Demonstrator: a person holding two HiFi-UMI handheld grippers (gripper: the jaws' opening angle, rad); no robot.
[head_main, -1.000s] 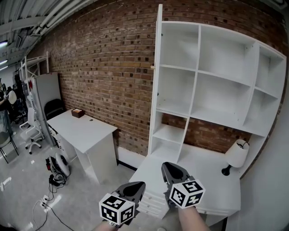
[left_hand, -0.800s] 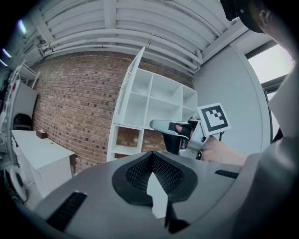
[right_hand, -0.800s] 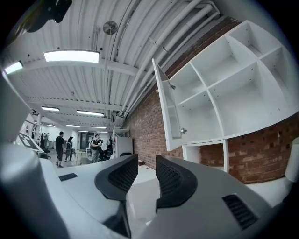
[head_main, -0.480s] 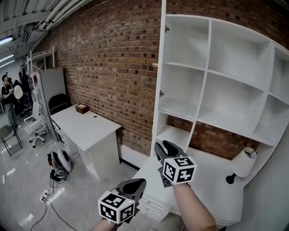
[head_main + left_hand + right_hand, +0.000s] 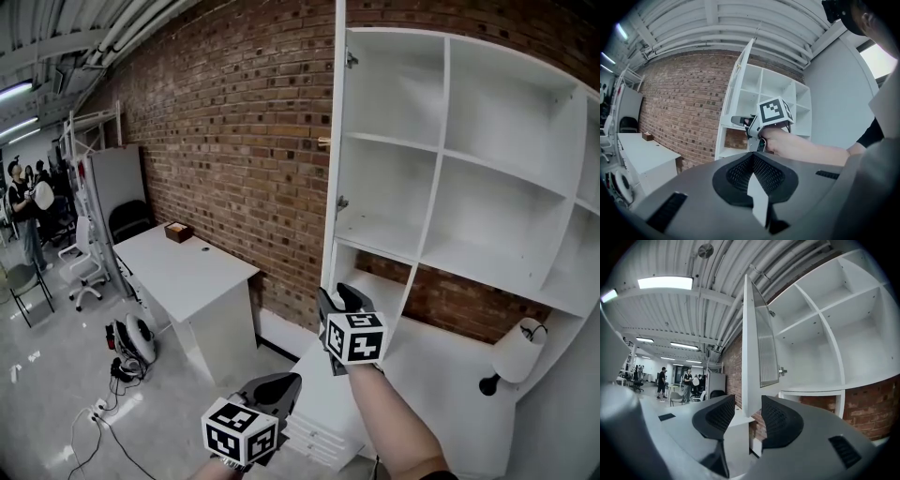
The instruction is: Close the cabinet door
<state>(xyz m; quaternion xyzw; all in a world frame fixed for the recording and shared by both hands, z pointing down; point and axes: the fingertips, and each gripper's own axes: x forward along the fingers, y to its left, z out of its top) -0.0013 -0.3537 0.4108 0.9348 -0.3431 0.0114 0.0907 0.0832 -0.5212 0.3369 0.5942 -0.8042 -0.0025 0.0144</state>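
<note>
The white cabinet door (image 5: 337, 141) stands open, edge-on to me, at the left side of the white shelf unit (image 5: 441, 150); it has a small knob (image 5: 322, 142). My right gripper (image 5: 336, 298) is raised level just below and in front of the door's lower edge. Its jaws have just been opening and nothing is gripped. In the right gripper view the door (image 5: 747, 348) rises straight ahead of the right gripper (image 5: 747, 404), in line with the gap. My left gripper (image 5: 286, 382) hangs lower and nearer, shut and empty. The left gripper (image 5: 752, 157) looks towards the right gripper (image 5: 740, 121).
A white desk (image 5: 422, 375) with a lamp (image 5: 525, 342) and drawers (image 5: 314, 431) sits under the shelves. Another white desk (image 5: 187, 267) with a small brown box (image 5: 175, 231) stands by the brick wall. Cables (image 5: 117, 375), chairs and people are at far left.
My right gripper has gone up and forward to the door's lower edge and its jaws have opened. The left gripper has barely shifted. The cabinet looks nearer.
</note>
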